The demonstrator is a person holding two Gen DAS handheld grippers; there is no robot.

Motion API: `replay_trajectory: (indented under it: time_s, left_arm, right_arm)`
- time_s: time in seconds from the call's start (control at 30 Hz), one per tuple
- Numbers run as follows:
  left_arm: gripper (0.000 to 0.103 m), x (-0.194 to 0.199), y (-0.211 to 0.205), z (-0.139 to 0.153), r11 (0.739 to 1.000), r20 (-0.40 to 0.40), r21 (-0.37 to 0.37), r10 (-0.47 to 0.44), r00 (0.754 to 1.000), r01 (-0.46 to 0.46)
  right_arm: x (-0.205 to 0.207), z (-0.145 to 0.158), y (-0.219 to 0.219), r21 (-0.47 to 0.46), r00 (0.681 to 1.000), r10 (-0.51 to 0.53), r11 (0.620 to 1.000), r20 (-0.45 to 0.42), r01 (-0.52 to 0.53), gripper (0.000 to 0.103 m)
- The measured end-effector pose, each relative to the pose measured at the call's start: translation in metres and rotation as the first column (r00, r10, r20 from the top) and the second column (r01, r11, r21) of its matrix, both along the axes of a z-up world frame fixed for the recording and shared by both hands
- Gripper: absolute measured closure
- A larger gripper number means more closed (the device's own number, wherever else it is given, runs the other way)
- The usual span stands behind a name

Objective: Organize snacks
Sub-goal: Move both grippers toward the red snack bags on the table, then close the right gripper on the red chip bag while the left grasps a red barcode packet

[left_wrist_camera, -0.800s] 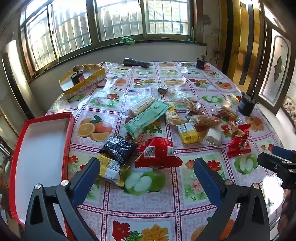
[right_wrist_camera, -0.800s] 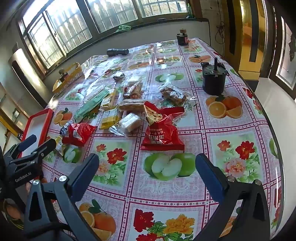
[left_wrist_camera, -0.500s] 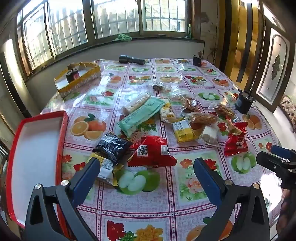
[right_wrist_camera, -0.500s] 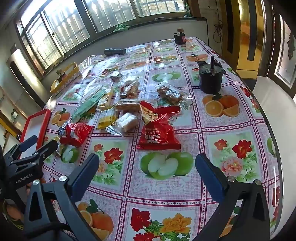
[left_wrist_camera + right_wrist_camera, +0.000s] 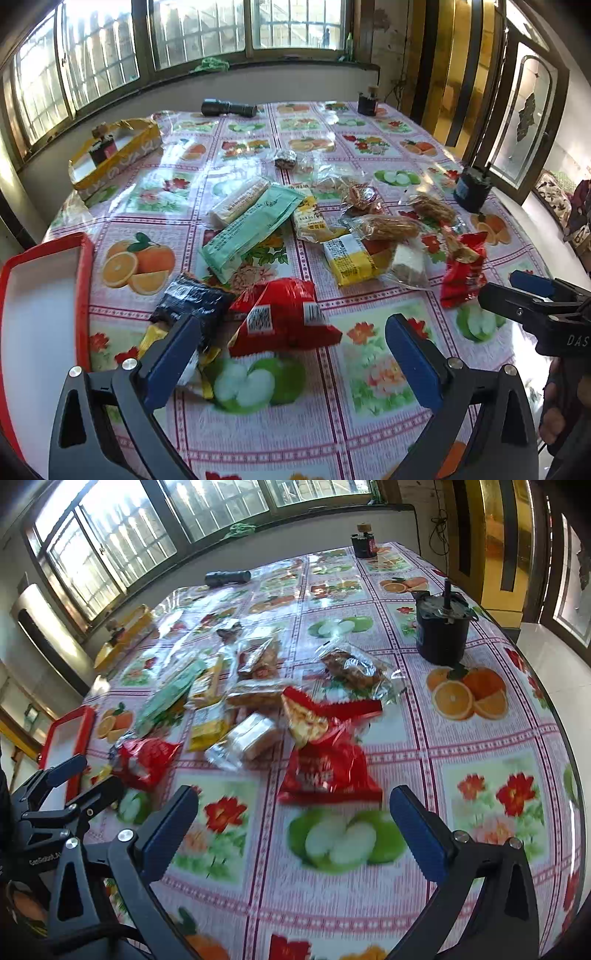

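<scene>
Several wrapped snacks lie mid-table on a fruit-print cloth. My left gripper [image 5: 291, 350] is open and empty, just short of a red snack bag [image 5: 284, 317]; a black packet [image 5: 192, 299] and a yellow packet [image 5: 162, 336] lie at its left finger. A long green packet [image 5: 255, 225] and a yellow bar [image 5: 349, 260] lie further off. My right gripper [image 5: 295, 823] is open and empty, just short of another red bag [image 5: 328, 757]. A red tray [image 5: 40, 314], white inside, sits at the left edge.
A yellow cardboard box [image 5: 114, 151] stands at the back left, a black flashlight [image 5: 229, 108] at the far edge. A black motor-like block [image 5: 441, 627] stands on the right and a small dark jar [image 5: 364, 542] far back. The table edge curves along the right.
Both grippers have moved forward and lower toward the snacks. The red bags now lie closer to each gripper's fingers. Both stay open.
</scene>
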State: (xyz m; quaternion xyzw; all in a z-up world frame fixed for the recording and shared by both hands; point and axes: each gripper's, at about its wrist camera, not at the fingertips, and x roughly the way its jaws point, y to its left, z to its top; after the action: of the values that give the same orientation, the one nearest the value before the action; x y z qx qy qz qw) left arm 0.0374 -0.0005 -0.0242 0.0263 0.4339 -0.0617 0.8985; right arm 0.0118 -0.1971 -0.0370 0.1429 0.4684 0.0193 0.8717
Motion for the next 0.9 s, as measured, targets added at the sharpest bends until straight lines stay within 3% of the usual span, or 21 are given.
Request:
replay_trajectory:
  time_s: [0.1,0.23,0.37,0.4,0.43,0.47,0.63,0.7,0.77,0.9]
  left_arm:
    - [0.003,0.014,-0.004,-0.010,1.000,-0.022,0.027,0.009,1.000,-0.008]
    - [0.005,0.027,-0.009,-0.024,1.000,-0.053,0.031,0.005,0.999,-0.003]
    - [0.030,0.035,-0.009,-0.038,1.000,-0.105,0.023,0.007,0.994,-0.004]
    - [0.030,0.036,-0.007,-0.039,1.000,-0.104,0.019,0.007,0.995,-0.006]
    - [0.031,0.035,-0.005,-0.038,1.000,-0.097,0.011,0.004,0.995,-0.003]
    - [0.033,0.034,-0.004,-0.036,1.000,-0.094,0.004,0.001,0.996,-0.001]
    - [0.040,0.025,0.001,-0.025,0.995,-0.065,-0.094,-0.044,0.997,0.038]
    - [0.055,0.020,0.001,-0.019,0.991,-0.053,-0.122,-0.054,0.997,0.047]
    - [0.055,0.014,0.004,-0.012,0.984,-0.045,-0.169,-0.066,0.997,0.058]
    - [0.056,-0.002,0.010,0.001,0.980,-0.009,-0.190,-0.065,0.998,0.062]
  right_arm:
    - [0.014,-0.011,0.000,-0.017,1.000,-0.009,1.000,-0.028,0.009,0.000]
    - [0.030,-0.027,0.001,-0.043,0.998,-0.018,0.999,-0.062,0.015,0.013]
    - [0.039,-0.033,0.003,-0.082,0.998,-0.013,0.997,-0.061,0.008,0.027]
    - [0.041,-0.034,0.004,-0.092,0.998,-0.013,0.996,-0.060,0.008,0.031]
    - [0.041,-0.033,0.004,-0.100,0.999,-0.011,0.995,-0.052,0.006,0.044]
    - [0.042,-0.033,0.004,-0.099,0.999,-0.004,0.995,-0.048,-0.001,0.048]
    - [0.034,-0.027,0.000,-0.070,1.000,0.012,0.997,-0.016,-0.013,0.052]
    - [0.027,-0.021,-0.001,-0.055,1.000,0.016,0.998,0.000,-0.016,0.053]
    - [0.018,-0.011,-0.001,-0.040,0.999,0.022,0.999,0.030,-0.020,0.054]
    - [0.001,0.007,-0.002,0.005,0.996,0.035,0.999,0.080,-0.036,0.056]
